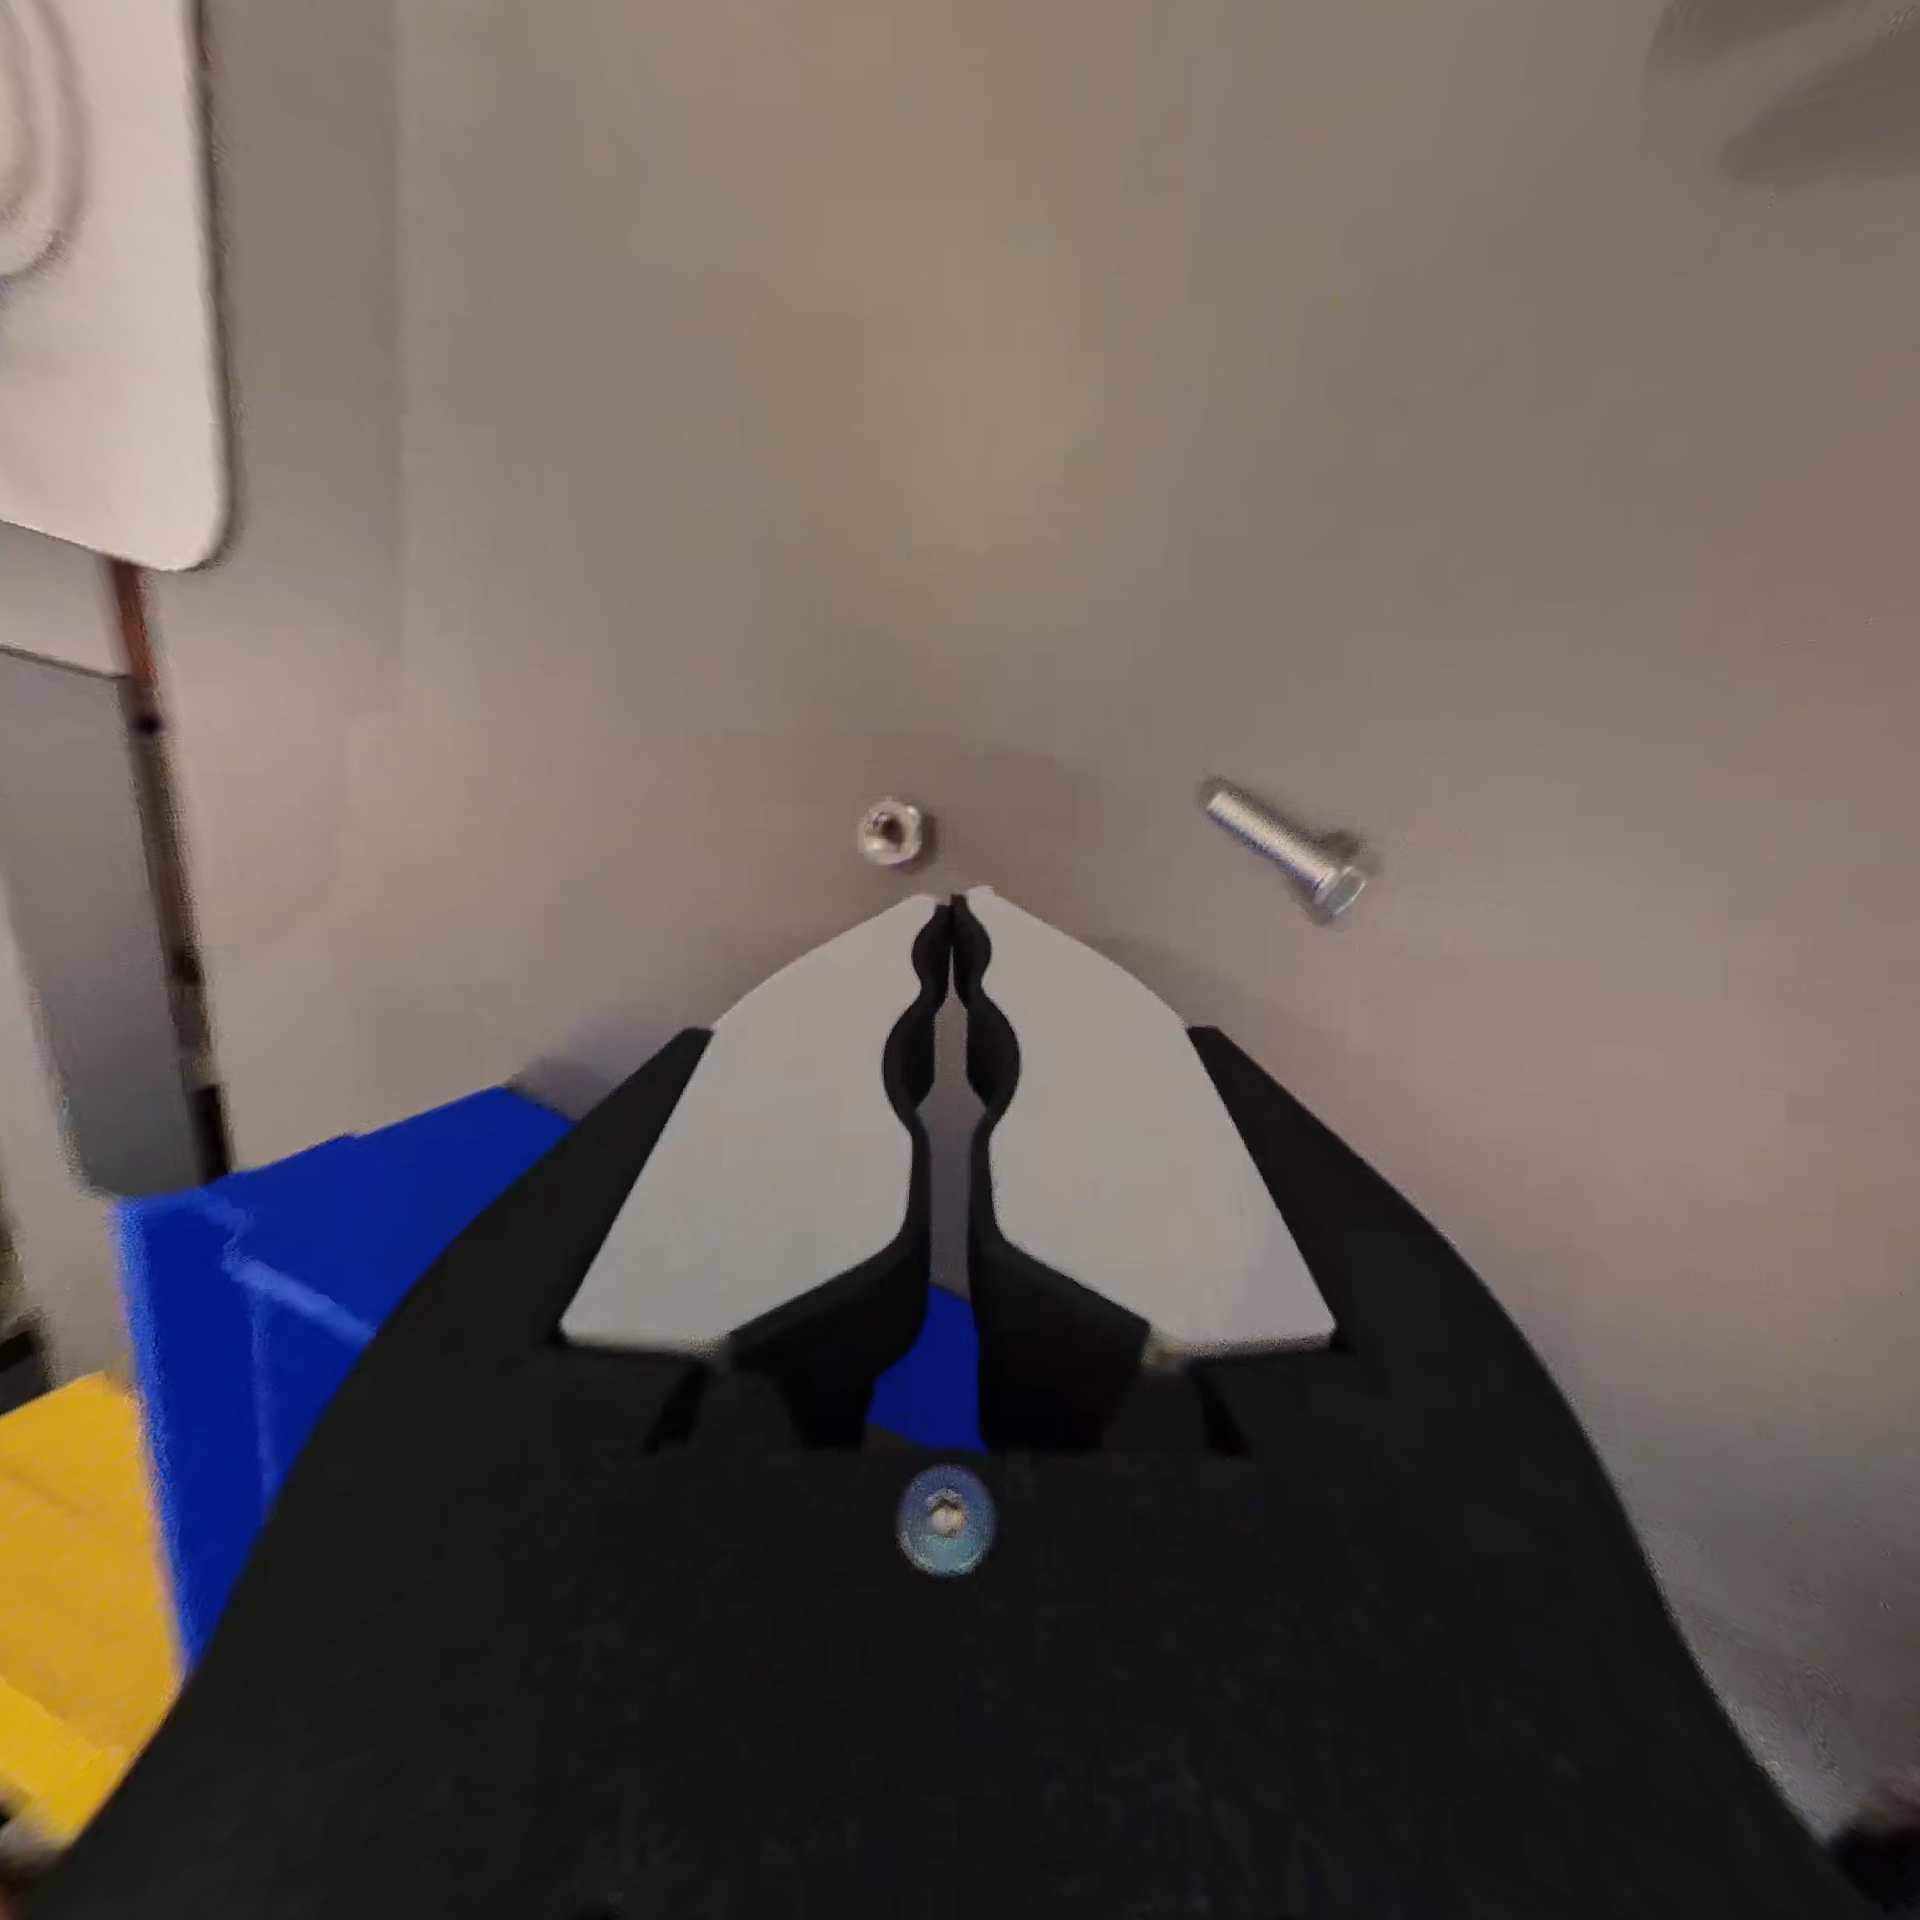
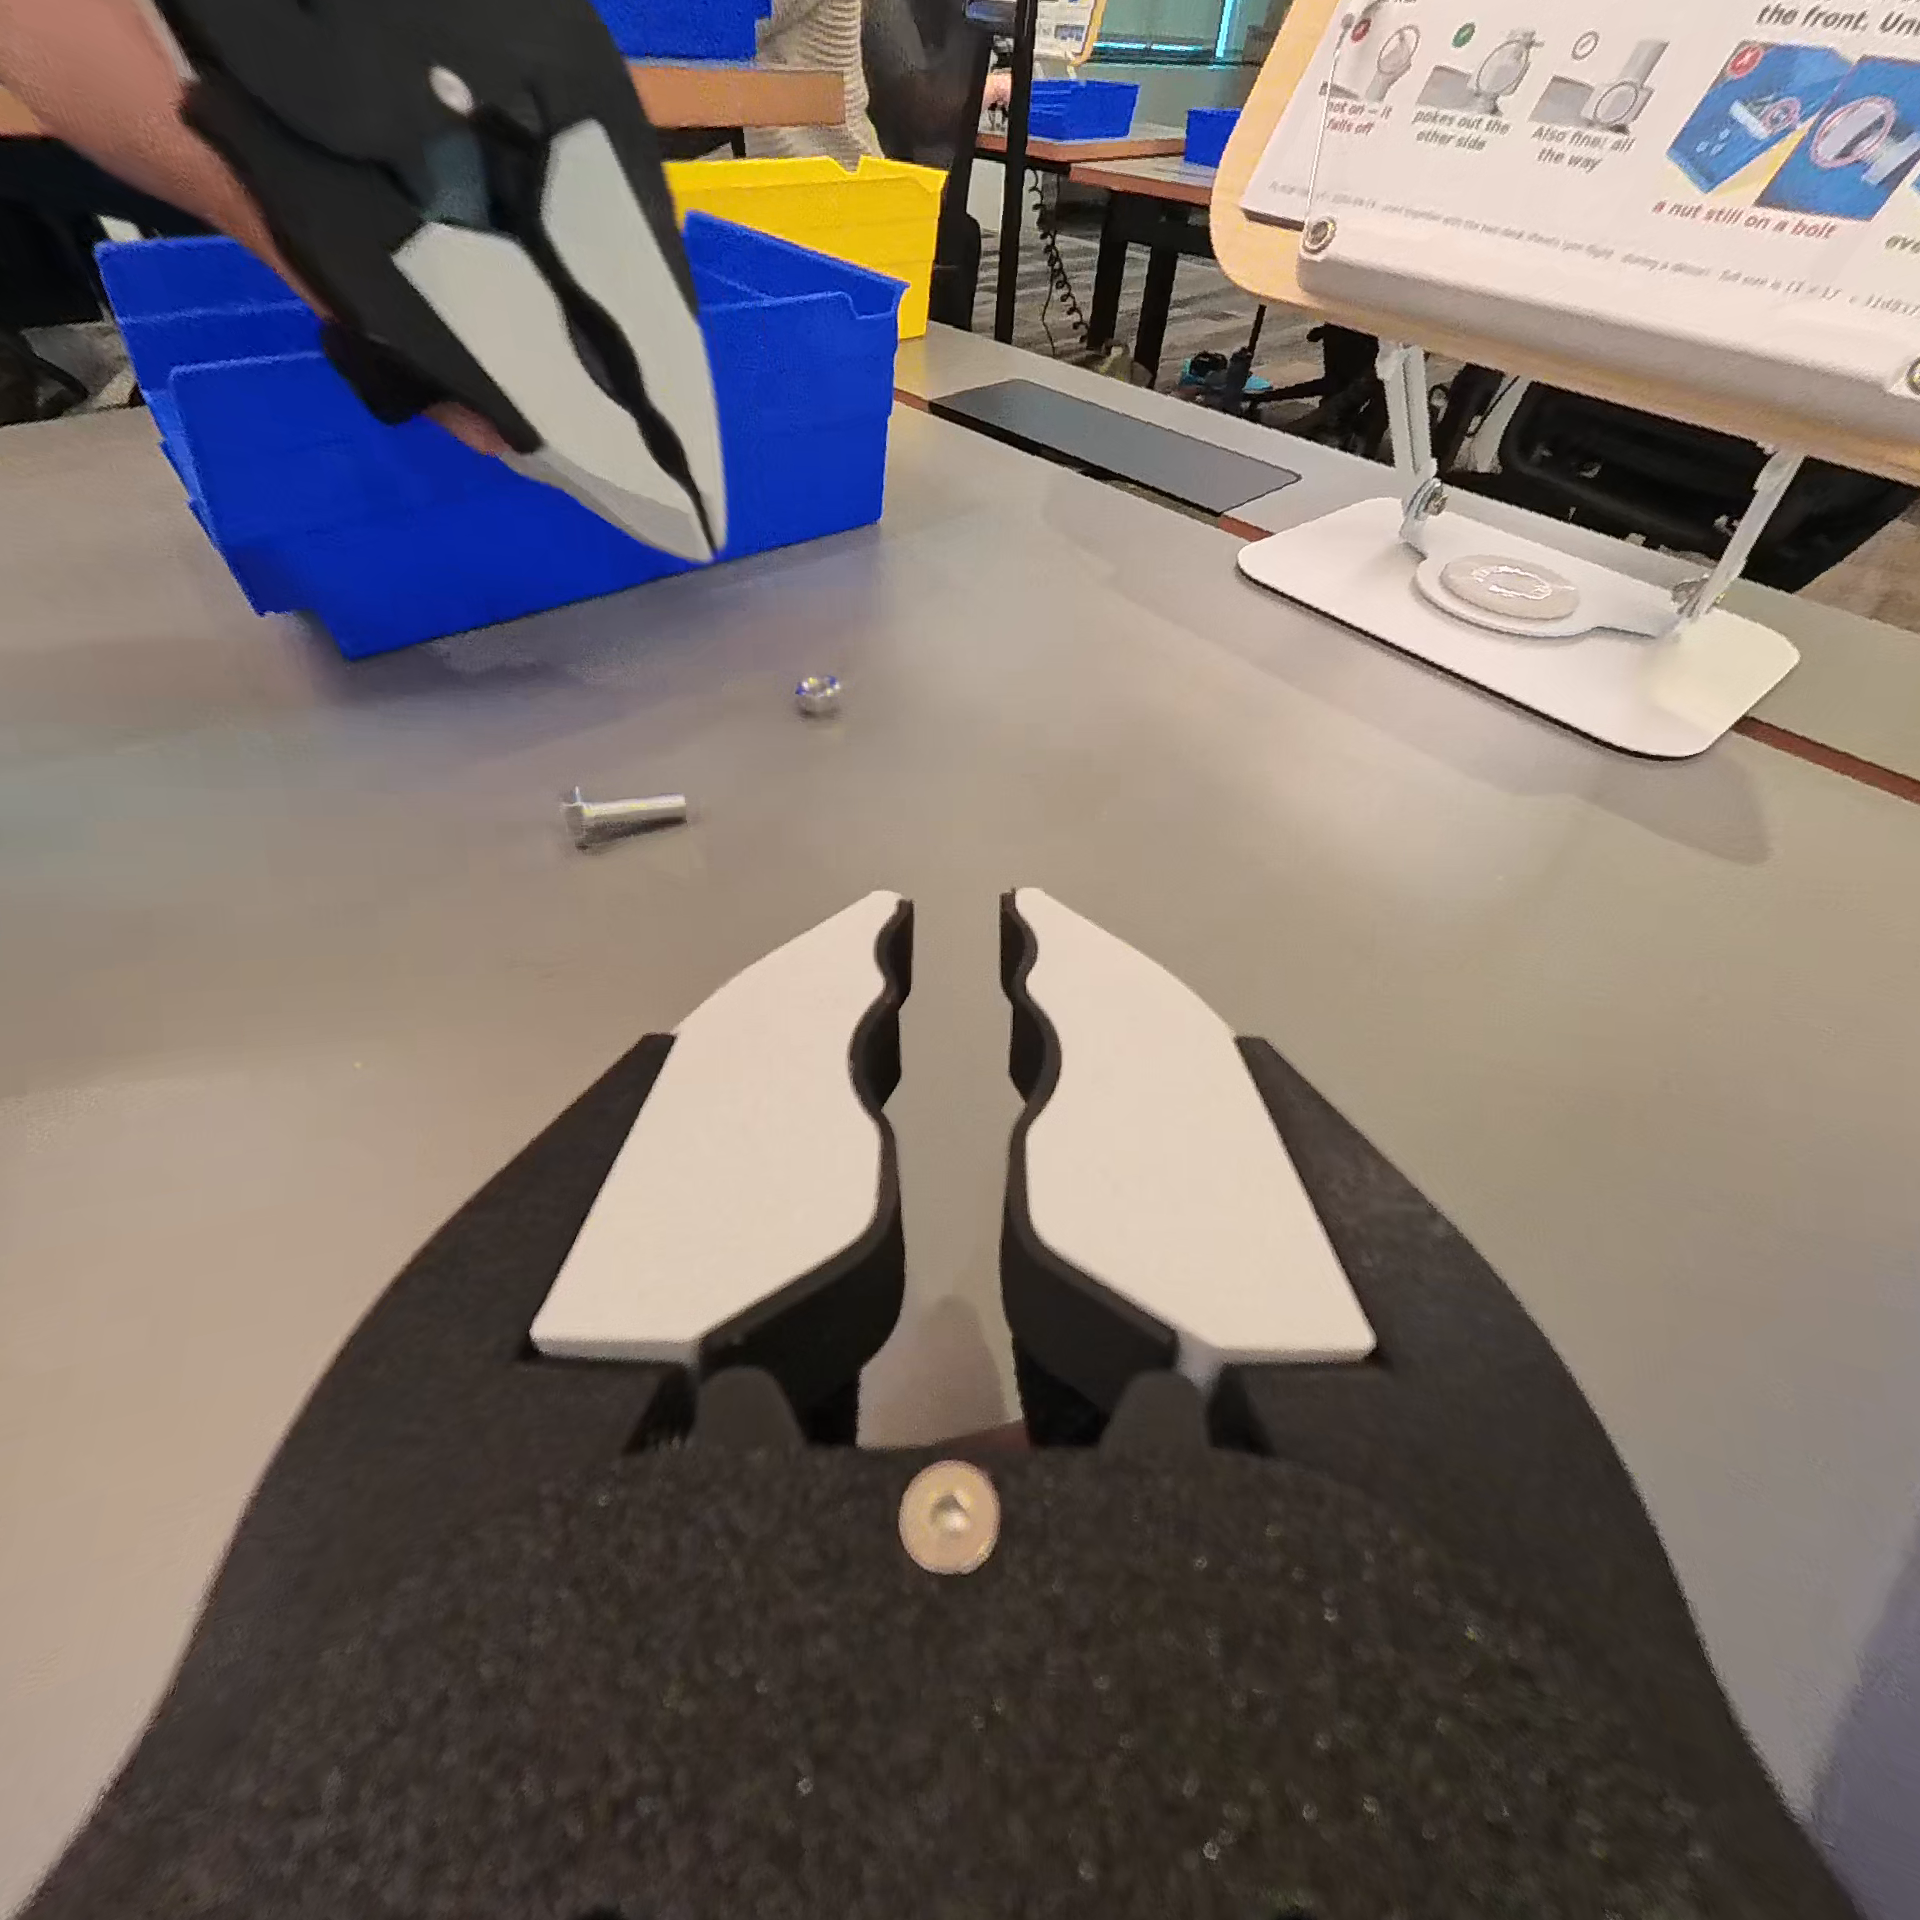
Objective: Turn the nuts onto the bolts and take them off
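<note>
A small silver nut [image 1: 896, 829] lies on the grey table, just beyond the tips of my left gripper [image 1: 954, 902], which is shut and empty and points down at the table from above. A silver hex bolt [image 1: 1286, 862] lies on its side to the right of the nut, apart from it. In the right wrist view the nut [image 2: 818, 694] and the bolt [image 2: 620, 817] lie ahead and to the left of my right gripper [image 2: 956, 909], which is open, empty and low over the table. The left gripper [image 2: 698, 540] hangs above the nut there.
A blue bin [image 2: 499, 488] stands at the back left with a yellow bin [image 2: 831, 208] behind it. A white stand [image 2: 1517, 623] holding an instruction sheet [image 2: 1621, 135] is at the right. A dark flat panel [image 2: 1112, 442] lies in the table behind. Tip to tip, the grippers are about 20 cm apart. From my left tips it is roughly 8 cm to the bolt [image 2: 620, 817]; from my right, 15 cm. Look for it in the left wrist view [image 1: 1301, 838] too.
</note>
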Demonstrator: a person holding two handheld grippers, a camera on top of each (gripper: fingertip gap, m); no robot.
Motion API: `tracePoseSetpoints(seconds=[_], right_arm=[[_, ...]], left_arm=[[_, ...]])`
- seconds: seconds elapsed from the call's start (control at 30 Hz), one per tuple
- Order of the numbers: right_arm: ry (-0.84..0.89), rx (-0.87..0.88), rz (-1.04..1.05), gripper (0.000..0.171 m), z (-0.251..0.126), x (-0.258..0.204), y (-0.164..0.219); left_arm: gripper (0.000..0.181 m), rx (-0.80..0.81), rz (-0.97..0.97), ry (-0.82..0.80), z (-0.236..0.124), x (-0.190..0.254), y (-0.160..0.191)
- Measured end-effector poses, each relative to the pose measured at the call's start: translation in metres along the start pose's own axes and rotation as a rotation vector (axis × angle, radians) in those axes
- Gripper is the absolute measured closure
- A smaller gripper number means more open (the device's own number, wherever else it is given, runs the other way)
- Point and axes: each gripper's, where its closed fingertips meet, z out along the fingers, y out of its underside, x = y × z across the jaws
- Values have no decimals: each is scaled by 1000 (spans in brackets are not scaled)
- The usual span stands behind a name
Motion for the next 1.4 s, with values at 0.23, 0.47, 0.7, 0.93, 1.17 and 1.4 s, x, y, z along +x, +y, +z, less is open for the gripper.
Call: tracePoseSetpoints(seconds=[0.23,0.47,0.7,0.93,1.17,1.4], right_arm=[[6,-13,-13,156,3,-1,2],[5,-11,-11,156,2,0,2],[-1,-5,-12,156,1,-1,1],[-6,-5,-9,156,0,-2,1],[-158,54,104,154,-3,-17,-9],[-868,74,838,135,-21,-66,-44]], left_arm=[[176,-42,-134,28,19,5,6],[143,-182,-159,94,58,-4,18],[153,-170,-199,151,71,-9,9],[164,-141,-124,173,67,3,8],[164,495,-98,67,-9,27,-68],[164,918,-9,-36,-72,94,-108]])
